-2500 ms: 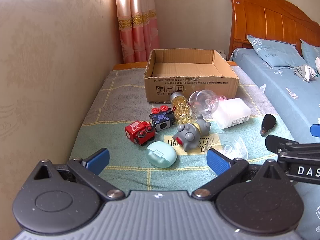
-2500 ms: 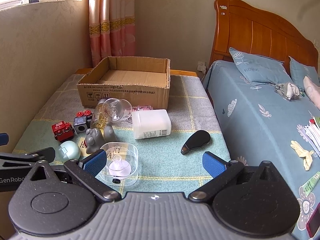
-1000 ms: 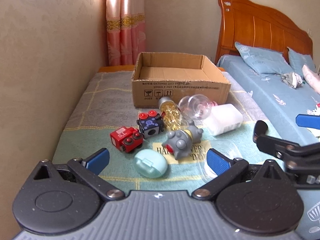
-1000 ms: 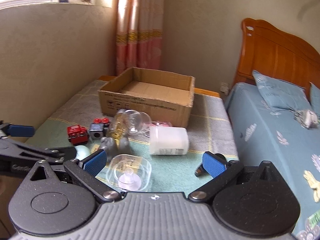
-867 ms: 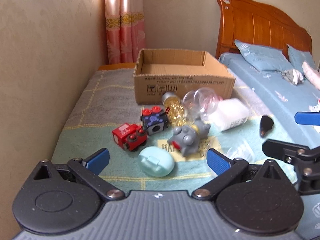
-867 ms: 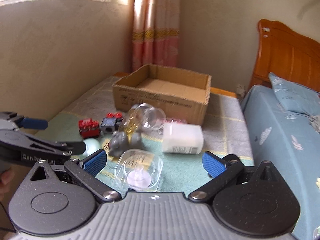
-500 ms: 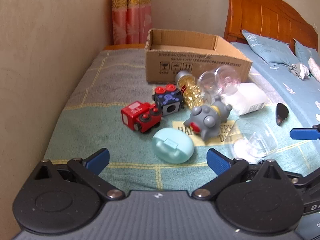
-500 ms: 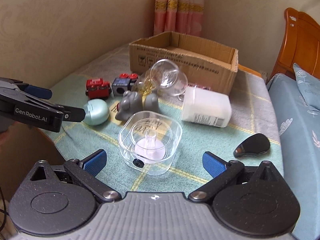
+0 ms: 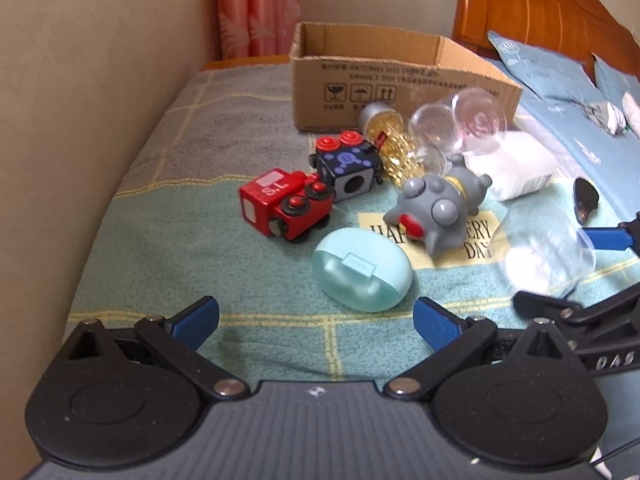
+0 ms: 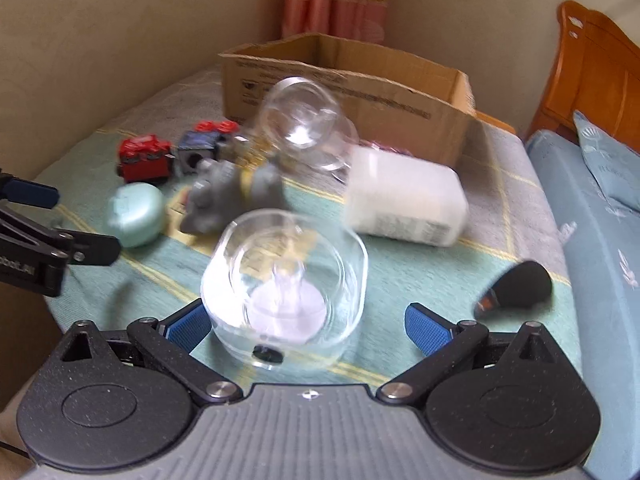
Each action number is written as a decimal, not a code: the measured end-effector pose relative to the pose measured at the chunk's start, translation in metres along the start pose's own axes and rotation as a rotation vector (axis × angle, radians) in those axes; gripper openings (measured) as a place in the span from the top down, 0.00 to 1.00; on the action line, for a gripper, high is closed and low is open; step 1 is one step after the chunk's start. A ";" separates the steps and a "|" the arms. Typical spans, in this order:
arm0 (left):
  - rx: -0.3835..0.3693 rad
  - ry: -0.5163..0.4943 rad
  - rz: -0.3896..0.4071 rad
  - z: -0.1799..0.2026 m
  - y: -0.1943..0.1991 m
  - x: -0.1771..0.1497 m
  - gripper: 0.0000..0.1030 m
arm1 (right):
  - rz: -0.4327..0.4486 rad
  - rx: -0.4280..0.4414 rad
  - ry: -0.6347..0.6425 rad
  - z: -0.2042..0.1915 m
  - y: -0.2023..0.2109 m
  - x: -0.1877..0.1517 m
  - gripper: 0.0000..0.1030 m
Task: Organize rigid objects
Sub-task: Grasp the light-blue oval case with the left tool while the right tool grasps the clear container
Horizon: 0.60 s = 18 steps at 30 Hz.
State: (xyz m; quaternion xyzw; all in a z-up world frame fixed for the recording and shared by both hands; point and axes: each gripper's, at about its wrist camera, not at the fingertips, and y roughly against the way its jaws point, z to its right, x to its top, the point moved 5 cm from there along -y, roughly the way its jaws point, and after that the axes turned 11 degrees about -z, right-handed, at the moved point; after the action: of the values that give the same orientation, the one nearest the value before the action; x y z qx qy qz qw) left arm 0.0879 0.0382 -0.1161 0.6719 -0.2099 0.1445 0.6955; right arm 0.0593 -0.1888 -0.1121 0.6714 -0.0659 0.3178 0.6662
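Note:
Toys lie on a green-and-grey blanket before an open cardboard box (image 9: 396,76), which also shows in the right wrist view (image 10: 352,92). My left gripper (image 9: 316,322) is open and empty, just short of a mint oval case (image 9: 362,274). Beyond it lie a red toy train (image 9: 286,204), a black cube (image 9: 348,164) and a grey figure (image 9: 436,208). My right gripper (image 10: 308,330) is open, its blue pads either side of a clear square container (image 10: 286,288) without touching it. A white bottle (image 10: 404,204) and a clear globe (image 10: 304,120) lie behind.
A gold-filled bottle (image 9: 394,144) lies by the box. A black oval item (image 10: 516,288) rests near the blanket's right edge. A beige wall (image 9: 80,100) runs along the left. A bed with blue sheet (image 10: 608,240) and wooden headboard (image 9: 540,4) is on the right.
Both grippers have moved forward and down toward the blanket. The mint case now sits close before the left fingers, and the clear container now lies between the right fingers.

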 end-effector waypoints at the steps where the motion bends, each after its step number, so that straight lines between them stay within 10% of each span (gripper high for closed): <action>1: 0.000 -0.011 -0.002 0.002 -0.003 0.001 0.01 | -0.007 -0.008 -0.006 0.006 -0.002 -0.004 0.00; 18: -0.058 -0.105 0.047 0.010 -0.025 0.017 0.00 | 0.073 0.055 -0.029 0.027 -0.001 -0.023 0.00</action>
State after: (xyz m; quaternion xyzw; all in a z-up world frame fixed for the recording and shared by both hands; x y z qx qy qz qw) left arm 0.1135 0.0257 -0.1298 0.6531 -0.2658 0.1193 0.6989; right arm 0.0505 -0.2216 -0.1223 0.6911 -0.0915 0.3338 0.6346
